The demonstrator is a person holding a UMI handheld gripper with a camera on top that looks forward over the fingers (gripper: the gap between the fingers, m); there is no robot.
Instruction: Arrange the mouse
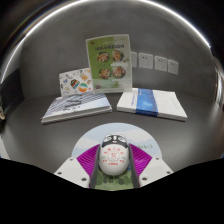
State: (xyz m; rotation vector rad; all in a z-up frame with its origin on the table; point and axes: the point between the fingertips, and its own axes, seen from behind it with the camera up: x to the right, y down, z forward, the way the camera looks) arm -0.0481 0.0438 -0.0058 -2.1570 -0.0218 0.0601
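A white mouse (112, 155) with red printed marks and a dark band at its front sits between my gripper's fingers (112, 162). The magenta pads (88, 157) press against both of its sides, so the gripper is shut on it. It appears to be held just above or at the round grey mouse pad (112, 130) that lies on the dark table just ahead of the fingers.
A booklet with colourful pictures (76, 100) lies beyond the fingers to the left. A white and blue box (150, 102) lies to the right. A poster with food pictures (108, 62) and several small sockets (160, 62) are on the wall behind.
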